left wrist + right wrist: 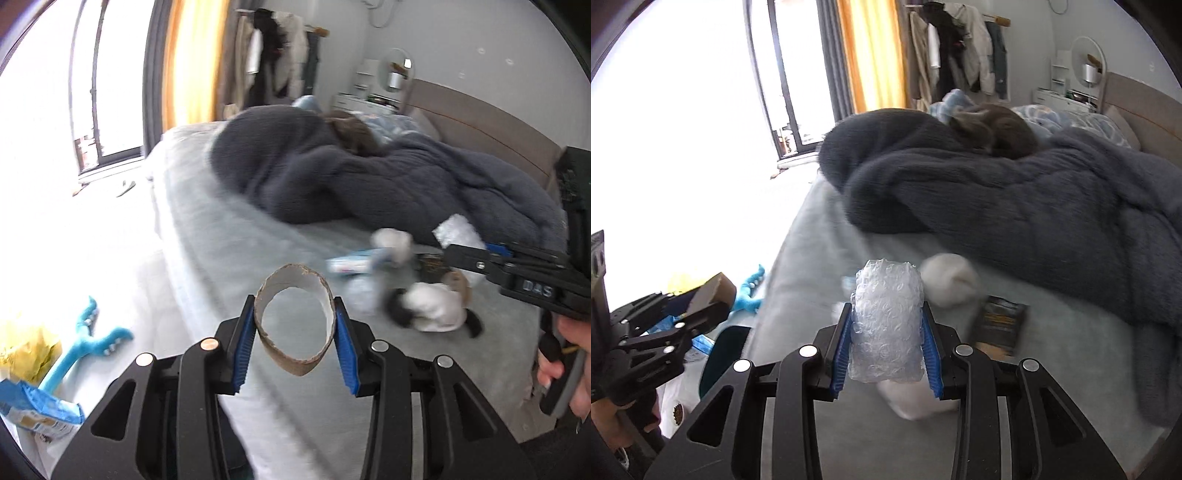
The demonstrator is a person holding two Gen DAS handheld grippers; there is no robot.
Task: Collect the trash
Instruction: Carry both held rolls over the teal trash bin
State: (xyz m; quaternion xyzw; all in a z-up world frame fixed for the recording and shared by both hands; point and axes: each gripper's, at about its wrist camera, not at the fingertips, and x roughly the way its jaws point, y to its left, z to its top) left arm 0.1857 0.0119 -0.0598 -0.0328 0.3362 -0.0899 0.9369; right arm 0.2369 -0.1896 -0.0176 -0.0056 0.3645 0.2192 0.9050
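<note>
Left wrist view: left gripper (294, 328) clamped on a cardboard tube (294, 317), blue pads squeezing it oval, open end facing the lens. Held clear above the edge of the bed (236, 236). Right wrist view: right gripper (886, 341) clamped on a wad of bubble wrap (886, 325), pads pressed into both sides, wad standing upright between them. Both pieces lifted off the grey sheet, so pick-up judged done for these 2 and carry-off in hand.

Still lying on the sheet near the dark blanket (1015, 206): a white crumpled wad (949, 282), a dark packet (999, 325), a blue-and-white wrapper (351, 264), blurred. On the floor to the left: a blue packet (37, 406), a yellow bag (26, 350), a teal toy (88, 339).

Next move, as a judgement: finding a bin or bag, none clearly visible, and carrying both loads there with grips kept firm. Light squeeze on the tube only, since already flattening. Return for the remaining 3 pieces afterward.
</note>
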